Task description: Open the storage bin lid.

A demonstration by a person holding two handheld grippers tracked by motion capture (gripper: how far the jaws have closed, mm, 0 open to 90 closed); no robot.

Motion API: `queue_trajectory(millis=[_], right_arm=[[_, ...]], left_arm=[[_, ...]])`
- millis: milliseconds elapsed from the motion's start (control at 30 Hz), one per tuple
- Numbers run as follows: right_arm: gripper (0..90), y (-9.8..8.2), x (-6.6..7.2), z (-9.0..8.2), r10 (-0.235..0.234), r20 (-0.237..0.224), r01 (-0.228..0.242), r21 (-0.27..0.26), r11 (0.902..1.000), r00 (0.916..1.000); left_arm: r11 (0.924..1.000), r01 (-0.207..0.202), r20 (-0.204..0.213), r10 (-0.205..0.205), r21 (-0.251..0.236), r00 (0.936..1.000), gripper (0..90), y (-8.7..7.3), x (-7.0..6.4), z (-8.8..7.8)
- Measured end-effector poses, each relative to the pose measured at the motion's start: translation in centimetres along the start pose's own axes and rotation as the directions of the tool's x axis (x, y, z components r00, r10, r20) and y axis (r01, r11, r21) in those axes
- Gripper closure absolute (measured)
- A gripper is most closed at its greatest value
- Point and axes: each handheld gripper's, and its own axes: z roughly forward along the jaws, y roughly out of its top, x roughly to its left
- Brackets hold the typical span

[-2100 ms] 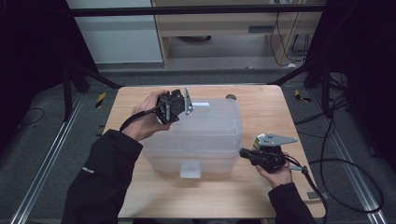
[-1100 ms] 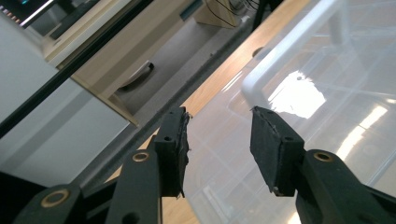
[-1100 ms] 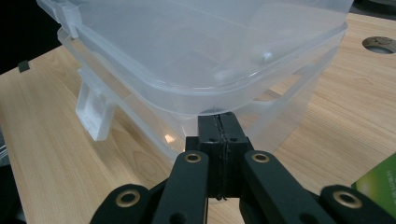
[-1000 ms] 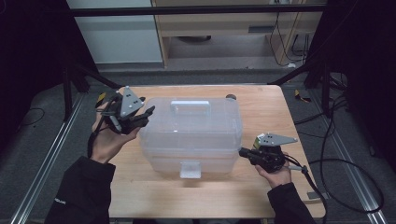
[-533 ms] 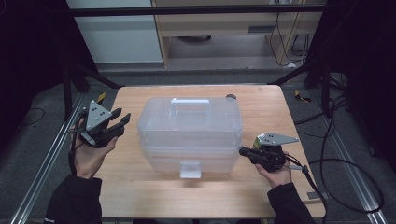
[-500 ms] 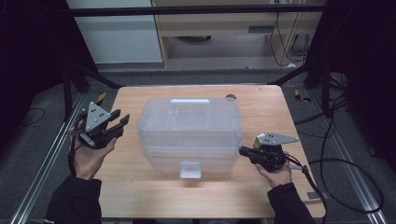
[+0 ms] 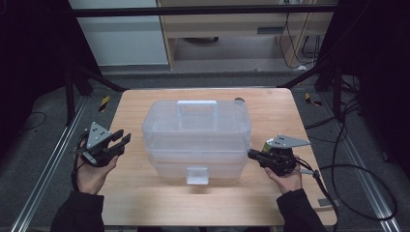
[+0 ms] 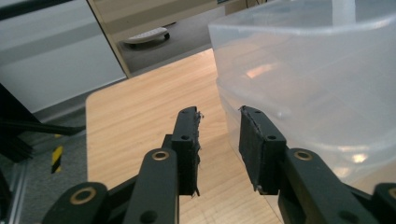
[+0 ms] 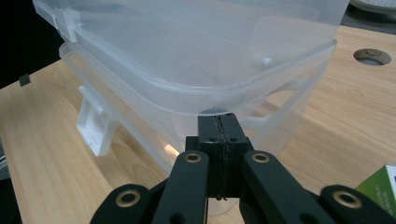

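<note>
The clear plastic storage box sits in the middle of the wooden counter, lid on, and the main risk is that it slides or twists when it is next pushed or lifted. The right gripper has its jaws pressed together, tips touching the box's right side just under the lid rim, so it can only nudge, not hold; a shove from that side alone would likely skate the light box across the smooth wood. The left gripper stands just beside the box's left wall, not touching it, jaws apart with nothing between them, and they have just been closing; if they narrow much more they may miss the rim or glance off the curved corner. The box itself is translucent and frosted, with rounded corners, a lid carrying a moulded handle on top, and a white latch hanging at its front face, apparently unfastened. It looks empty, hence easily tipped.
</note>
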Motion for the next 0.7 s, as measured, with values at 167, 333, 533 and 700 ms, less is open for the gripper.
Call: queue_trajectory(millis=[167, 333, 533, 700], right_arm=[[90.0, 0.2, -0.1, 0.0, 0.001, 0.004, -0.001, -0.005, 1.0, 1.0], [90.0, 0.3, -0.1, -0.1, 0.002, 0.001, -0.002, -0.012, 0.9999, 1.0], [90.0, 0.3, -0.2, -0.1, 0.002, -0.002, -0.002, -0.015, 0.9999, 1.0], [90.0, 0.5, -0.1, -0.1, -0.008, 0.006, 0.008, -0.015, 0.9999, 0.9999]], left_arm=[[0.9998, -0.004, 0.021, 0.003, 0.02, 0.9998, 68.9, -1.0, -0.5, 0.6], [0.9982, -0.043, 0.032, 0.041, 0.043, 0.9986, 68.1, -1.9, -2.0, 1.4], [0.9967, -0.07, 0.039, 0.069, 0.041, 0.9969, 64.6, -2.3, -3.1, 2.2], [0.9963, -0.079, 0.039, 0.078, 0.033, 0.9962, 62.1, -2.4, -3.5, 2.4]])
